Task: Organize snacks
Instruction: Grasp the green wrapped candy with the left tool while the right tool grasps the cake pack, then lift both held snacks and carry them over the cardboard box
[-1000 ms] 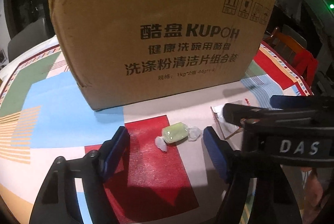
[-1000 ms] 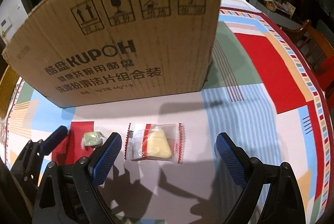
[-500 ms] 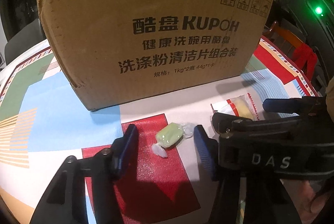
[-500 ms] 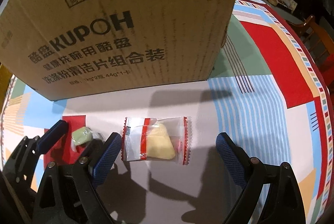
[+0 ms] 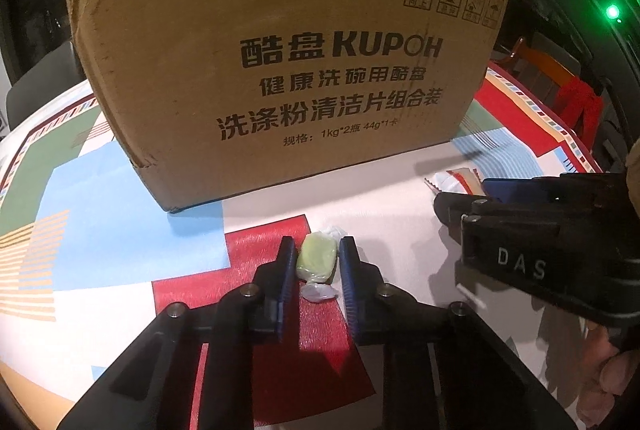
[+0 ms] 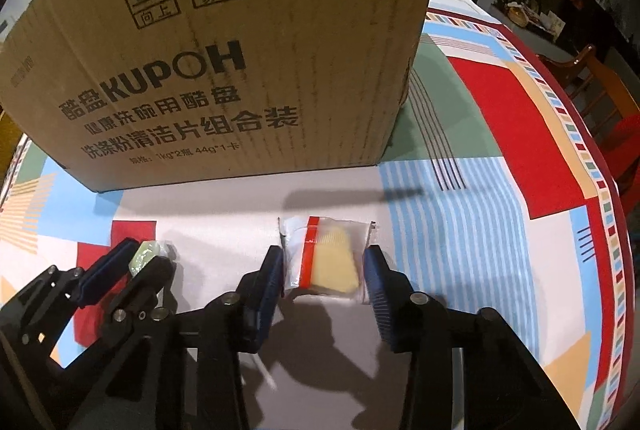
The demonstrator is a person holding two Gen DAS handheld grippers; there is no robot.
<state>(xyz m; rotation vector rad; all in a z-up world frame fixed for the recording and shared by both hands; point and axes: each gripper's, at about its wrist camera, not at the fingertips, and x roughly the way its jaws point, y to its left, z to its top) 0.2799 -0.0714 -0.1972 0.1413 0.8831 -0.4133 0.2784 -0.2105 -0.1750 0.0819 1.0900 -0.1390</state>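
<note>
Nearest in the left wrist view, the left claw [image 5: 317, 264] has its two blue-padded fingers pressed against the sides of a green wrapped candy [image 5: 316, 262], pinching it. The candy sits at 12 o'clock from the claw, directly between the pads, over a red patch of the patterned tabletop [image 5: 120, 230]. One clear twisted wrapper end pokes out toward the camera, the other away from it.

In the right wrist view, the right claw [image 6: 326, 276] has closed in on a clear snack packet [image 6: 326, 262] with a red stripe and a pale yellow wedge inside. The packet lies between the pads at 12 o'clock, its crimped side edges touching both pads and its near edge lifted slightly off the cloth. The left claw with the green candy appears at 9 o'clock in this view; in the left wrist view, the right claw's black body, lettered DAS, fills the 3 o'clock side and hides most of the packet.

The count: two claws, one green candy, one clear packet, one box.

Beyond both snacks, a large brown cardboard box [image 5: 280, 69] stands upright on the tabletop, printed KUPOH with Chinese text and four handling symbols. It blocks the whole view ahead at 12 o'clock. Farther off at 2 o'clock, a wooden chair [image 6: 600, 81] with red fabric stands beside the table edge in a dim room.
</note>
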